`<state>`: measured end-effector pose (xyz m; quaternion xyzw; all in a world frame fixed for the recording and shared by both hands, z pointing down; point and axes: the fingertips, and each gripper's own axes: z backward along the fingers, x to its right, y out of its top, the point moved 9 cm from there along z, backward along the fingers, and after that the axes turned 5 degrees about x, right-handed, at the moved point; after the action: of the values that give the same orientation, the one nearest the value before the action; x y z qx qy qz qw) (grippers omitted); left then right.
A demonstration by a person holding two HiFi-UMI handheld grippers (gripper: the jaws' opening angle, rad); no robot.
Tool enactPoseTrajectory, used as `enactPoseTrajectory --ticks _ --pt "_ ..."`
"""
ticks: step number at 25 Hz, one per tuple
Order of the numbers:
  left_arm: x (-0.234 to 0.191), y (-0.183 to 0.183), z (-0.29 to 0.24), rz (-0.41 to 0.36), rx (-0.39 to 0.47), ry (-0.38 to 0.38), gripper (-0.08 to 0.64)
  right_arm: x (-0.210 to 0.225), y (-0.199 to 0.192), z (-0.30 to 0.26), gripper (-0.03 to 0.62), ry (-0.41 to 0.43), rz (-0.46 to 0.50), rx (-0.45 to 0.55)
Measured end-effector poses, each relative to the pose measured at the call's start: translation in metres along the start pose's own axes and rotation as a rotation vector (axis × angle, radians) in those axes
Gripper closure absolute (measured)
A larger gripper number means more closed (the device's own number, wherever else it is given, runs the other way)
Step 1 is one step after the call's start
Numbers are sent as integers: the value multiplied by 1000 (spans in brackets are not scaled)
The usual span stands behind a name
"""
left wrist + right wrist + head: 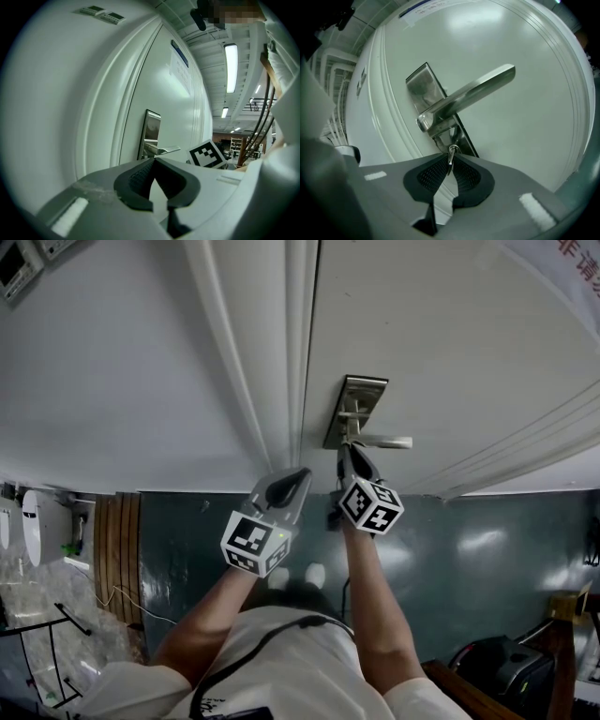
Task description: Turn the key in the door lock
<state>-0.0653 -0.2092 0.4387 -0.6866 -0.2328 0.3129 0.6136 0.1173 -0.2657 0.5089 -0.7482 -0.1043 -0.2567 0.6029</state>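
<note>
On the white door [450,352] a metal lock plate [361,395] carries a lever handle [384,442]. My right gripper [349,448] reaches in just below the handle. In the right gripper view the small metal key [451,154] stands edge-on under the handle [473,93] and plate [423,84], and my right gripper [450,161] is shut on it. My left gripper [302,474] hovers beside the door frame, left of the lock. In the left gripper view my left gripper [153,161] has its tips together with nothing between them, and the plate [151,129] lies ahead.
The door frame's moulding [253,362] runs down just left of the lock. Below lie the dark green floor [487,549], a wooden slatted piece [117,549] at left and a black case [506,667] at lower right. Control panels [19,263] hang on the wall at upper left.
</note>
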Motion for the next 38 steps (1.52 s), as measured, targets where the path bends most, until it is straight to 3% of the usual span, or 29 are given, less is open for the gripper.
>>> enactPoseTrajectory --ticks 22,26,38 --pt "5 -1 10 -5 1 24 554 -12 1 -1 543 -68 344 -59" --pt "6 -1 12 -7 1 26 554 -13 2 0 543 -72 359 -61" --pt "10 -2 15 -16 -5 29 554 -22 3 -2 537 -85 538 -79"
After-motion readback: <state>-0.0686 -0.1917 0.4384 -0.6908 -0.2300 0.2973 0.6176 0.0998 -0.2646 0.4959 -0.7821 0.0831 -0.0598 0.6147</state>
